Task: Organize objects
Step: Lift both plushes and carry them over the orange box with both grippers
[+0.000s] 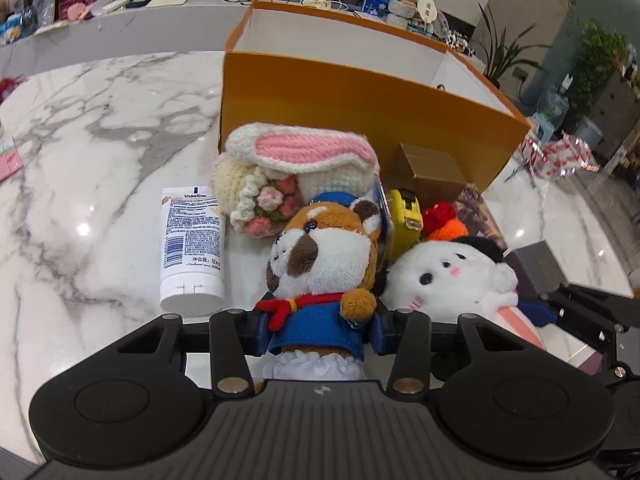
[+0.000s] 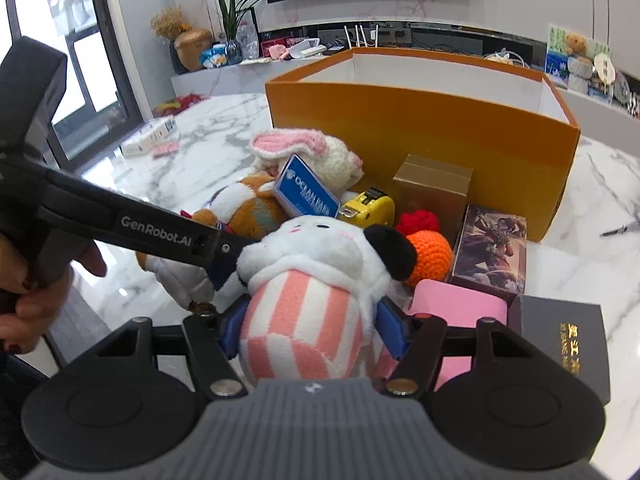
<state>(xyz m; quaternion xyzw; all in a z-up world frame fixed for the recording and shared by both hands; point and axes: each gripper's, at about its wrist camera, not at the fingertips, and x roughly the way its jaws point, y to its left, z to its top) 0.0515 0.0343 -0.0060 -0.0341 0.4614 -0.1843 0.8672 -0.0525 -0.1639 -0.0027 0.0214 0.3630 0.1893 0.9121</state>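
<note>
Brown plush point(image 1: 320, 264) between pressing jaws

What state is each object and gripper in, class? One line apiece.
left gripper: shut on brown plush's body
brown plush: lying on the table, gripped
right gripper: shut on white plush's striped body
white plush: gripped
orange box: open-topped, upright
lotion tube: lying flat, cap on
tape measure: tape retracted

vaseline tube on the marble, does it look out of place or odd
Somewhat: the Vaseline tube lies flat on the marble table, off to the left of the toy pile, apart from the orange box, label back facing up. No damage or spill shows.
</note>
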